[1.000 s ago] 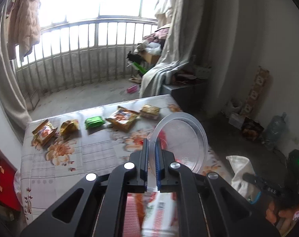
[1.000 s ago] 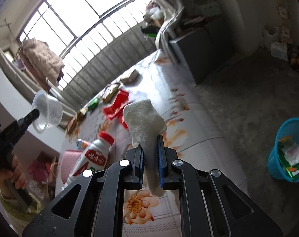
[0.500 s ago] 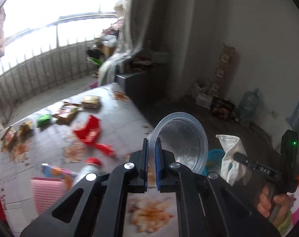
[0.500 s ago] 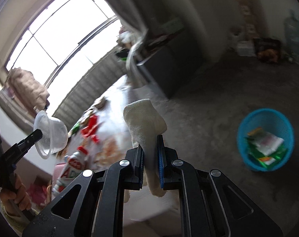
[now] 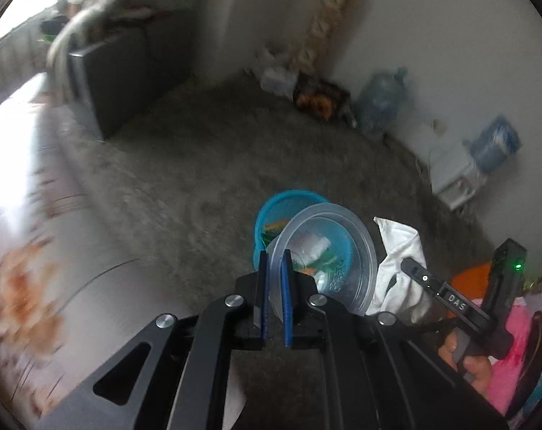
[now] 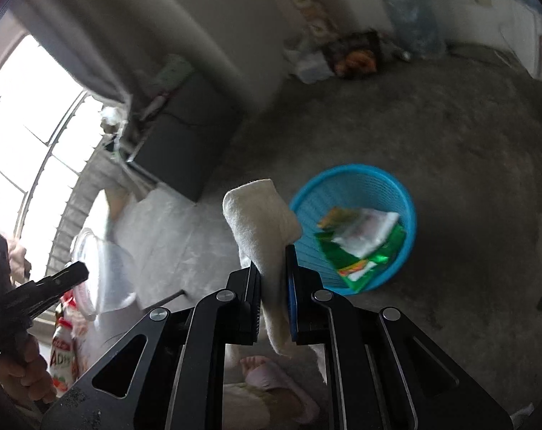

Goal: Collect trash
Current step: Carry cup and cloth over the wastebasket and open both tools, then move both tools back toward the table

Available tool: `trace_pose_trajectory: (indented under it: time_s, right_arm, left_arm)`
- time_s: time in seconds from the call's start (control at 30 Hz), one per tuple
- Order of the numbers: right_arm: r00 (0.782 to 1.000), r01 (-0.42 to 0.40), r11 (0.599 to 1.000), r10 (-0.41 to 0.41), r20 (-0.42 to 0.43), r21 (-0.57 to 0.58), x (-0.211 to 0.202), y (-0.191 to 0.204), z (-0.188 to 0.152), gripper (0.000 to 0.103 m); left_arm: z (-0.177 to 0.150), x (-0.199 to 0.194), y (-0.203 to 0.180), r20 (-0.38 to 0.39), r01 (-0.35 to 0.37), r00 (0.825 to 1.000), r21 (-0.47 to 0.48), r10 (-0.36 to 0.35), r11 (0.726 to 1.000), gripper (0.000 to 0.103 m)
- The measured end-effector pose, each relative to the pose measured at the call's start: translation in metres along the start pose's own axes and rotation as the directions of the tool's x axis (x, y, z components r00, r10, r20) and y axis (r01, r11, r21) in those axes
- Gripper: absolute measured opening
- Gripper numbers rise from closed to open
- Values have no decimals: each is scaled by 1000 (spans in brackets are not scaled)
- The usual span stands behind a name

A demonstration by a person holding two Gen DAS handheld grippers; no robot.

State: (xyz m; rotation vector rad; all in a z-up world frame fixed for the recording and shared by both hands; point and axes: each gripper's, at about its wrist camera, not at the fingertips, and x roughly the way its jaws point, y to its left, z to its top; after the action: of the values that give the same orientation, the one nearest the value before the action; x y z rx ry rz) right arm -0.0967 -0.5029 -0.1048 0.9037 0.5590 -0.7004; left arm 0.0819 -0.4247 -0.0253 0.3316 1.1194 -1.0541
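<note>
Closest in the left wrist view, the left gripper (image 5: 274,276) has its two blue-padded fingers (image 5: 287,297) pressed together on the rim of a clear plastic bowl (image 5: 328,251). The bowl is tilted on edge with its open side facing the camera. It hangs above the floor and overlaps the near side of a blue mesh basket (image 5: 271,211) that stands on the grey concrete floor (image 5: 185,165). Green and white wrappers inside the basket can be seen through the bowl's clear plastic.

Just to the right of the bowl, the right gripper (image 5: 412,268) appears, held by a hand (image 5: 468,362) at the lower right edge. A white cloth (image 5: 399,251) hangs from its tip, near the basket.

In the right wrist view, the right gripper (image 6: 273,261) has its fingers (image 6: 290,294) clamped on that cloth (image 6: 260,222), which is off-white here. The cloth stands up above the fingertips in a rounded fold, and a tail of it hangs below them. Beyond and to the right, the blue basket (image 6: 407,211) sits on the floor, holding green and white snack wrappers (image 6: 360,243).

At the left of this view, the left gripper (image 6: 75,272) holds the clear bowl (image 6: 102,276) over the edge of a table (image 6: 167,229) with a pale patterned covering. A hand (image 6: 23,376) grips the handle, and a white bottle (image 6: 63,358) with a red label stands below it.

Farther off, a dark grey cabinet (image 6: 185,143) stands past the table end. Against the far wall are large water jugs (image 6: 410,7) and some bags. A bright window (image 6: 27,114) fills the left edge.
</note>
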Motion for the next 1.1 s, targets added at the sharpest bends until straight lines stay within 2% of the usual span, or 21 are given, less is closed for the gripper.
trace_pose_trajectory:
  time_s: [0.17,0.27,0.33,0.37,0.4,0.47,0.63,0.8,0.93,1.1]
  right_arm:
    - [998,31,998,-28,-55,57,44,-18,28,12]
    - [996,77,994,-72,-58,80,67,-31,46,17]
    - [993,90,991,-82,-89,95,89,-39,56,33]
    - [992,97,990,-88,-92,103,91,-46,56,36]
    - [989,115,987,-104,-101,110,100,-51,58,42]
    - [984,147,982,-132,-120,121,111,-59,55,43]
    - [986,134,981,-119,-115,139,96,-69,40,44]
    - [989,123,986,-112,-100,112,77,-66,33,44]
    - [993,96,991,-88,-80,93,52,-61,30,53]
    - [997,53,996,-48,-56,73,21,-47,27,60]
  left_arm:
    - [33,89,-20,-126,8,992,-24,-11,1000,6]
    - [49,131,-27,-154,8,988,-33,-13,999,8]
    - [57,161,-30,-206,32,978,-71,-46,997,35]
    - [59,171,-29,-223,35,973,-90,-54,995,57]
    - [60,178,-30,-223,29,973,-110,-53,994,60]
    - [62,183,-30,-208,27,977,-122,-52,992,62]
    - [60,171,-29,-193,82,975,-142,-108,987,62]
    - [66,133,-27,-116,82,988,-136,-98,987,63]
    - [65,92,-31,-62,65,996,-111,-72,992,66]
    - [48,39,-44,-24,108,994,-63,-110,992,74]
